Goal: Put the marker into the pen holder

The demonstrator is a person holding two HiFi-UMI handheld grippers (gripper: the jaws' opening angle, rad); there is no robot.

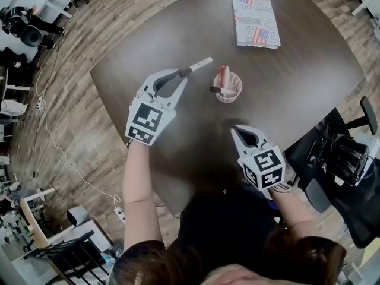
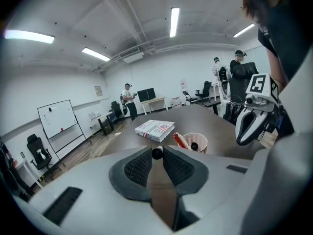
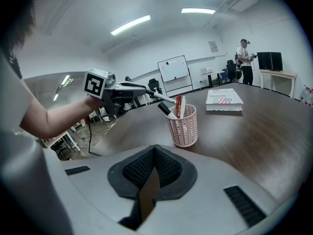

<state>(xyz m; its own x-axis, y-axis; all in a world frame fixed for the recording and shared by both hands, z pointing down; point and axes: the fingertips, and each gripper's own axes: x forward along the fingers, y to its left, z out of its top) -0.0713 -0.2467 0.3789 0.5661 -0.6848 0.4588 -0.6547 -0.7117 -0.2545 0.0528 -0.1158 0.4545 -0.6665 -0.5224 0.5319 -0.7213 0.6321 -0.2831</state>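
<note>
A white marker with a dark cap [image 1: 196,67] sticks out of my left gripper [image 1: 178,76], whose jaws are shut on it; in the left gripper view its round end [image 2: 157,153] sits between the pads. It hangs over the table to the left of the pink mesh pen holder [image 1: 228,88], which holds a red marker, a white one and a black one. In the right gripper view the holder [image 3: 182,126] stands ahead, with the held marker [image 3: 164,98] above its left rim. My right gripper [image 1: 242,133] is shut and empty, near the holder's front.
The dark round table [image 1: 309,58] carries a book with flag print [image 1: 256,22] at the far side. A black office chair [image 1: 341,153] stands to the right of the table. People and desks are far off in the room.
</note>
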